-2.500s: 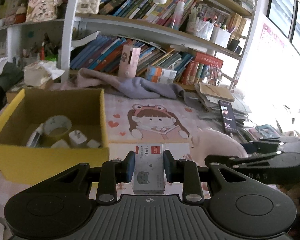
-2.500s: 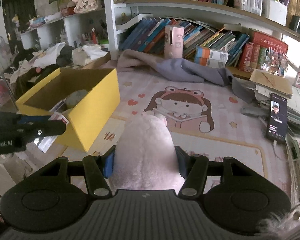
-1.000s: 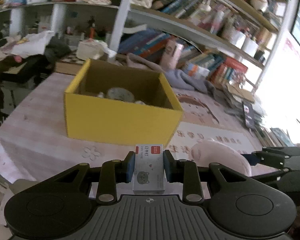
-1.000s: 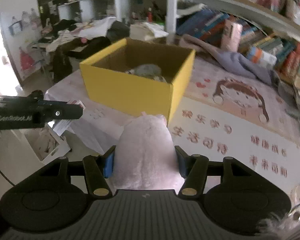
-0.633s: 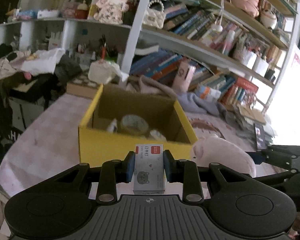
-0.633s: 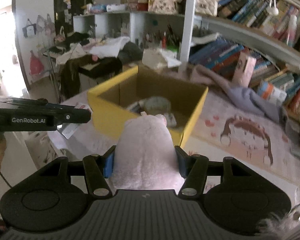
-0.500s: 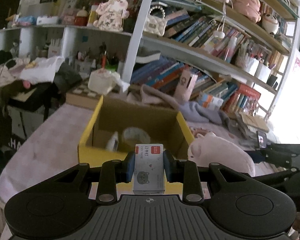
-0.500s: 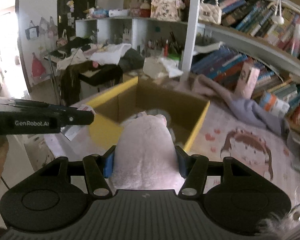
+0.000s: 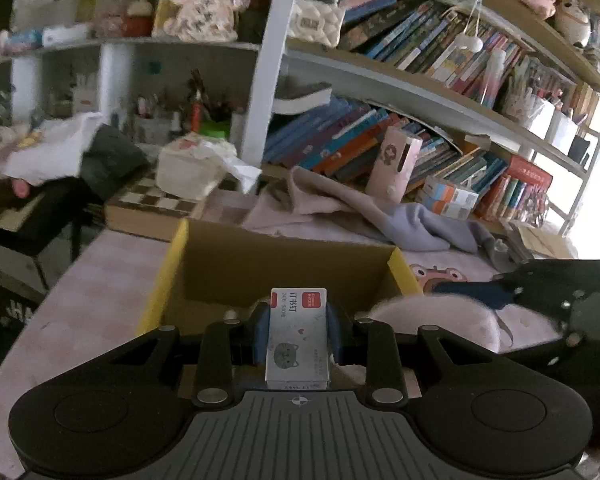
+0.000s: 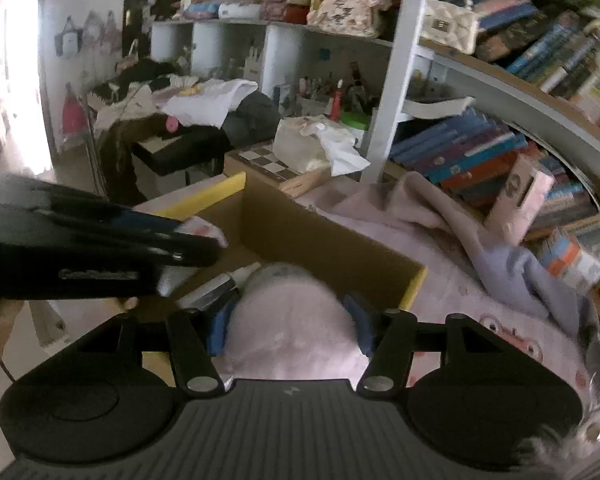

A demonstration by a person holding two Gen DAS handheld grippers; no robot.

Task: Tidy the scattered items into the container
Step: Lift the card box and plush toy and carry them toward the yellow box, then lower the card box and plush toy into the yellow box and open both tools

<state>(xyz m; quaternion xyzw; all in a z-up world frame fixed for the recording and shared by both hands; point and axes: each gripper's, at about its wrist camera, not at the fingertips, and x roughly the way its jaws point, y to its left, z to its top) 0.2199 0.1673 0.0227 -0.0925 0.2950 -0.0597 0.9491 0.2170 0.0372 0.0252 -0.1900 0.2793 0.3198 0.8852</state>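
The yellow cardboard box lies open-topped just under both grippers; its far rim shows in the right wrist view. My left gripper is shut on a small grey staple box with a cat drawing and a red label, held above the box's near wall. My right gripper has a pink plush toy between its blue pads, which press on it while the jaws are closing. The plush hangs over the box's right corner. A white and grey item lies inside the box.
A pink and lilac cloth lies crumpled behind the box. Beside it stand a pink carton and packed bookshelves. A chessboard case with a tissue pack sits at the back left. The cartoon mat lies to the right.
Both grippers have moved forward from in front of the yellow box to over it, still carrying the staple box and the plush. The two grippers are now closer together.
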